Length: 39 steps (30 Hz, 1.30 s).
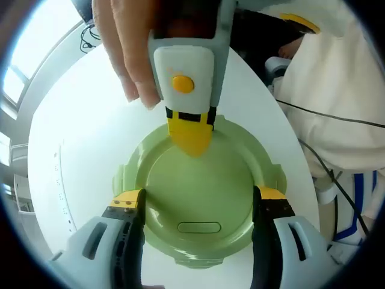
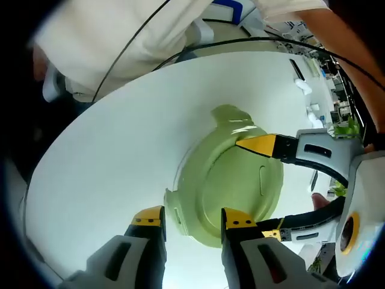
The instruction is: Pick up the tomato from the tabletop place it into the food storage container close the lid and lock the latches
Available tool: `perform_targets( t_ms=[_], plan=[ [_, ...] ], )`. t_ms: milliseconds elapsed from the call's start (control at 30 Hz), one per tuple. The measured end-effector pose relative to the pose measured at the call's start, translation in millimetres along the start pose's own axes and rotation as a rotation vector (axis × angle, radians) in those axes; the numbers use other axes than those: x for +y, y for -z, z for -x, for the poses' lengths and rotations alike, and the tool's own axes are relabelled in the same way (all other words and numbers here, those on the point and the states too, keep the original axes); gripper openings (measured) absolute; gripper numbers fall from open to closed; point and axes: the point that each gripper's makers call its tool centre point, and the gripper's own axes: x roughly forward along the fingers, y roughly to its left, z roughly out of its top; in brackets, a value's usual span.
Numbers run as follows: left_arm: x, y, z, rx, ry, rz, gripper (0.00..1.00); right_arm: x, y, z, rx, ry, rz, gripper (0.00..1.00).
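White and round, the desk (image 1: 90, 174) is the biggest thing, and it holds everything else. A person in a white top (image 1: 337, 78) stands close behind it, with thin black wires (image 2: 138, 36) hanging down over the clothes. On the desk sits the food storage container (image 1: 198, 198), a round one in pale green, and its green lid (image 2: 234, 180) is already on top, so what is inside is hidden and I cannot see the tomato. Little tabs stick out from the rim of the container, and a long oval mark sits on the lid. In the left gripper view, the left claw (image 1: 198, 201) hangs over the container with its two yellow-tipped jaws wide apart, one on each side of the lid, holding nothing. In that same view the right claw (image 1: 189, 135) comes down from the top with a hand (image 1: 129, 48) wrapped around it, and its yellow tip touches the far edge of the lid. In the right gripper view, the right claw (image 2: 192, 221) has its jaws a little apart, and the near rim of the container sits in the gap between them. I cannot tell if they are pinching it.
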Motion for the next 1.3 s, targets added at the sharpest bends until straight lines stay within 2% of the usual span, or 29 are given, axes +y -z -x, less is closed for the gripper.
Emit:
perform_targets(
  t_ms=[333, 433, 633, 733, 833, 1000, 1300],
  plan=[
    [-0.2, 0.2, 0, 0.004, -0.001, -0.002, 0.65, -2, 3.4, 18, 0.007, 0.044, -0.046, 0.31],
    [0.1, 0.5, 0, 0.0, -0.002, -0.004, 0.65, -5, 5.9, 24, 0.009, 0.072, -0.082, 0.31],
    [2.1, -0.3, 0, -0.013, -0.003, -0.003, 0.65, -14, 8.3, 38, -0.056, 0.135, -0.249, 0.31],
    [1.5, -0.2, 1, -0.018, -0.003, -0.004, 0.65, -22, 6.9, 48, -0.112, 0.168, -0.372, 0.31],
    [1.2, -0.3, 1, -0.023, -0.002, -0.004, 0.65, -28, 11.1, 52, -0.143, 0.183, -0.442, 0.31],
    [0.6, -0.4, 1, -0.024, -0.002, -0.005, 0.65, -34, 16.7, 59, -0.173, 0.196, -0.482, 0.31],
    [0.2, -0.4, 0, -0.021, -0.001, -0.006, 0.65, -42, 27.7, 59, -0.165, 0.196, -0.532, 0.31]
  ],
)
